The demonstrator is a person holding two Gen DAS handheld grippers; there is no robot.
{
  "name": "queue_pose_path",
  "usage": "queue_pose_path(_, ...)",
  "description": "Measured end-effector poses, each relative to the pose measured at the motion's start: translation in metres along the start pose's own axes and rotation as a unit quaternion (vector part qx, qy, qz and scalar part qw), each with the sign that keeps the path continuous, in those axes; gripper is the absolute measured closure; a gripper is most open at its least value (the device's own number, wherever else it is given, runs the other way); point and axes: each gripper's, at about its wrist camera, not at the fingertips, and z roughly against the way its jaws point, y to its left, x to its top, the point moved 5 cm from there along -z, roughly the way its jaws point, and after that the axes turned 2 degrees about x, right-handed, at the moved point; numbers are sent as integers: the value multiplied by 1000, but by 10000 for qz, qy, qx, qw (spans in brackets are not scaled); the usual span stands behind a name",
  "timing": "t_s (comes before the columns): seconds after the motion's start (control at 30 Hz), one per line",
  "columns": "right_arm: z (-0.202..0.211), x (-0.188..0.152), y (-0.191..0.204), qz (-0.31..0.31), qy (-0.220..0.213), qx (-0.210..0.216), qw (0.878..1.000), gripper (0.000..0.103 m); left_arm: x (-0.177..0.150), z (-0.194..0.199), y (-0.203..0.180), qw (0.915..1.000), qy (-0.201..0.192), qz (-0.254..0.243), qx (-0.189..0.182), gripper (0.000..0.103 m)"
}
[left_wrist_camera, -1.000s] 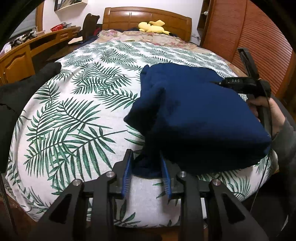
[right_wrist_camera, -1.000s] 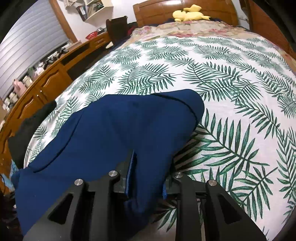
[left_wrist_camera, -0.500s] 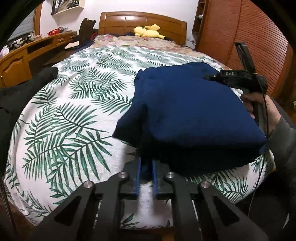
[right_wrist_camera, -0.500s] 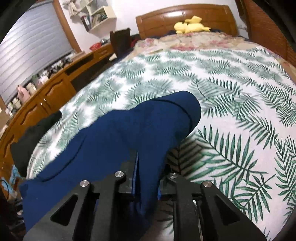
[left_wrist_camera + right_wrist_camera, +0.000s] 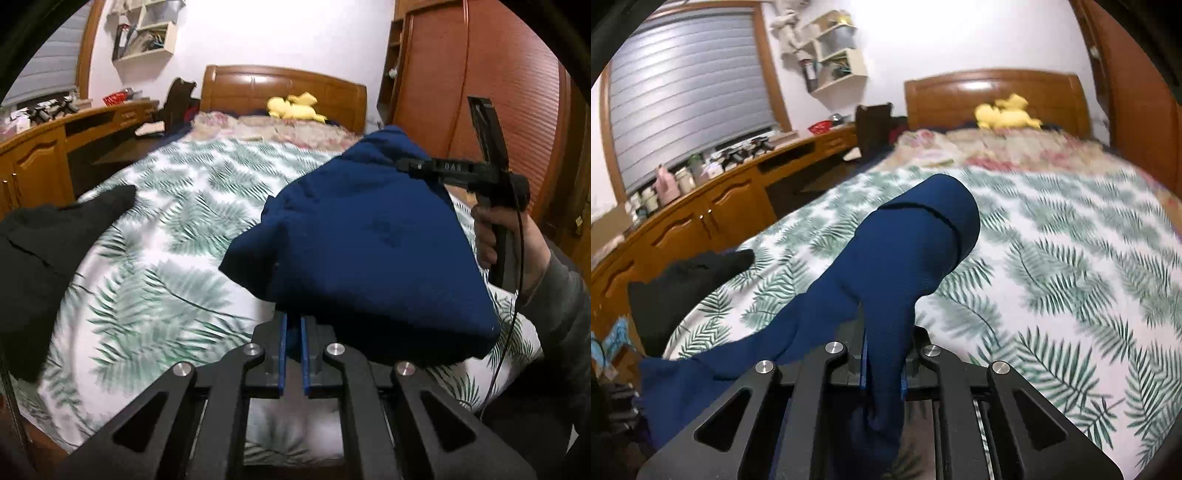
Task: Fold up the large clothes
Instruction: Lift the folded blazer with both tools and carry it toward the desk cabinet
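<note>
A dark blue garment (image 5: 369,240) hangs bunched above the palm-leaf bedspread (image 5: 166,229), lifted at two spots. My left gripper (image 5: 293,321) has its blue pads closing tight on the garment's near lower edge. In the right wrist view my right gripper (image 5: 882,332) has its jaws closing on a thick fold of the same blue garment (image 5: 905,251), which drapes away to the left and rises in a rounded hump ahead. In the left wrist view the right gripper's body (image 5: 454,170) shows at the garment's far right, held by a hand (image 5: 495,236).
A black garment (image 5: 37,251) lies at the bed's left edge. A yellow plush toy (image 5: 295,107) rests by the wooden headboard (image 5: 280,85). A wooden desk with cabinets (image 5: 701,221) runs along the left, a wardrobe (image 5: 480,92) on the right.
Both grippers closed on the blue garment's near edge and rose, pulling it up off the bedspread. The views tilted up toward the headboard.
</note>
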Motion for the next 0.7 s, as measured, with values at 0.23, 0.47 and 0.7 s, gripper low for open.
queue_pose_path(0.23, -46, 43, 93, 639, 158, 153, 9977, 94, 29, 47, 94, 9976, -447, 168, 492, 100)
queue_pose_path(0.47, -124, 96, 232, 1234, 284, 704, 9894, 94, 53, 92, 226, 9873, -608, 536, 1367, 99)
queue_pose_path(0.7, -201, 117, 360, 1602, 520, 1076, 9798, 94, 63, 123, 328, 9695, -549, 765, 2262, 99)
